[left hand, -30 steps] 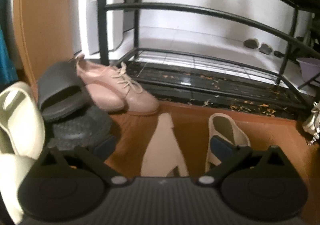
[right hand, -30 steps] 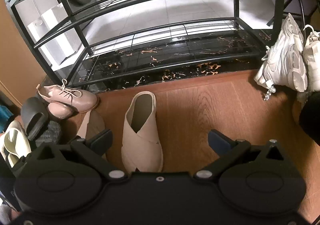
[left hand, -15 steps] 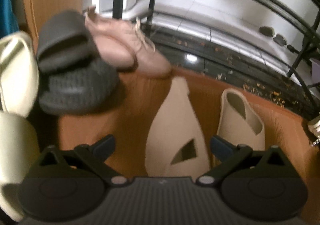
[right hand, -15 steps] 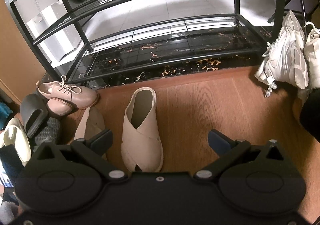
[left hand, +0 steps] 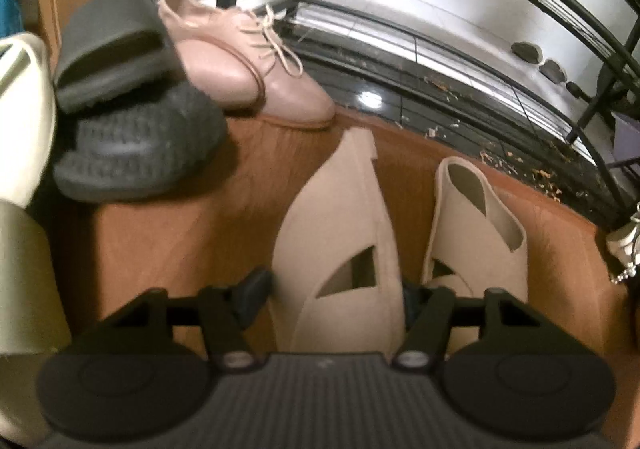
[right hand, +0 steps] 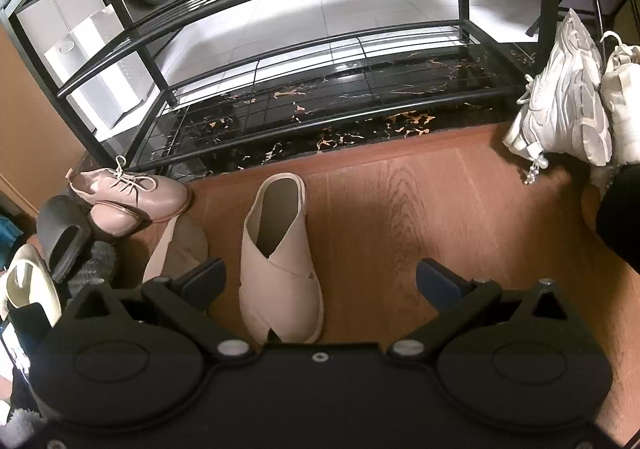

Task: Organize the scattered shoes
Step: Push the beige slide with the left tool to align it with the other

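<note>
The left tool (left hand: 332, 299) is closing in around the overturned beige cross-strap mule (left hand: 340, 249), its fingers sitting narrow on either side of the toe end, flanking it closely; whether the pads are pressing yet is hard to say through the blur. So the step in hand looks like the pick-up of this shoe, which is lying tipped on the brown wooden floor (right hand: 420, 209) just beside its upright beige cross-strap partner (right hand: 280, 253), seen at 3 o'clock of it in the left view. The right tool (right hand: 320, 281) is hanging wide over the floor, gripping nothing, the upright mule sitting between its fingers near the left one.

The next move, I'd guess, is calling for a firm squeeze, a lift and a turn to set the shoe sole-down, then on to the black metal shoe rack (right hand: 320, 61) at 12 o'clock, whose tiers are showing bare.

At 10 o'clock a pink lace-up pair (left hand: 248, 65) is crowding the rack's left corner, with dark grey slides (left hand: 132, 121) piled beside it. White chunky sneakers (right hand: 560, 101) are leaning at 2 o'clock, well apart.
</note>
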The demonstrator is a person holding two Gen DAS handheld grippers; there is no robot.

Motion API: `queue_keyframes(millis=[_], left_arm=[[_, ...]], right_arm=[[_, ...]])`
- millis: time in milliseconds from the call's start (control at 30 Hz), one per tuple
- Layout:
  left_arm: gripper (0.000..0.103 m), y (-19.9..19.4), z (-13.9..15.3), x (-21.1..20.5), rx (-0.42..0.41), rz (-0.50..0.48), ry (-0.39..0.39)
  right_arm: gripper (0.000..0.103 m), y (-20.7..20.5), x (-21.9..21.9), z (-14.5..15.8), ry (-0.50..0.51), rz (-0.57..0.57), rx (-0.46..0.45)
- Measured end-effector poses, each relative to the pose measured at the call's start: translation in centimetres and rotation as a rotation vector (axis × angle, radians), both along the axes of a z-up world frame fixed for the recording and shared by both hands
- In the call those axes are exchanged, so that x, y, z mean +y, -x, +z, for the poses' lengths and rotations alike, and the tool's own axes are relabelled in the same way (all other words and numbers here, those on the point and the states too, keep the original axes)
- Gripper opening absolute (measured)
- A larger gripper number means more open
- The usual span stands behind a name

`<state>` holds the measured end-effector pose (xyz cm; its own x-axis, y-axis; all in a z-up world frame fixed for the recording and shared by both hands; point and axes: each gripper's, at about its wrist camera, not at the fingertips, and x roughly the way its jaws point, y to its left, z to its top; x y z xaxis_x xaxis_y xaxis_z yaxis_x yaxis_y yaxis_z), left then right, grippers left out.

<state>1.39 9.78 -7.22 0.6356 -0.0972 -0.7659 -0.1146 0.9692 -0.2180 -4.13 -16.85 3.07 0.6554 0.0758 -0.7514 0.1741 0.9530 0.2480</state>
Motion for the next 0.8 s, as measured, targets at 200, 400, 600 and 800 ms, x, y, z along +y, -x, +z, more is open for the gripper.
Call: queue_keyframes(millis=[200,400,600,800], left_arm=[[0.059,-0.5,0.3,-1.3,-0.087,-0.054,-0.257],[0.059,-0.5,0.1,-1.9,-0.081,-0.075,-0.244],[0.077,-0.3,0.2,-1.7,-0.074,-0.099,-0.184],[0.081,-0.4,0.0,-1.9,-0.060,-0.085,-0.165]], right_arm=[[0.103,0.0,-0.3,-0.2,-0.018,-0.019,0.014],[0.103,0.0,-0.4,-0.2,-0.024,-0.023,0.018],[0.103,-0.1,-0.4,-0.4,-0.031,-0.024,0.027],[0.103,-0.1,-0.6,-0.4,-0.033,-0.028,0.029]])
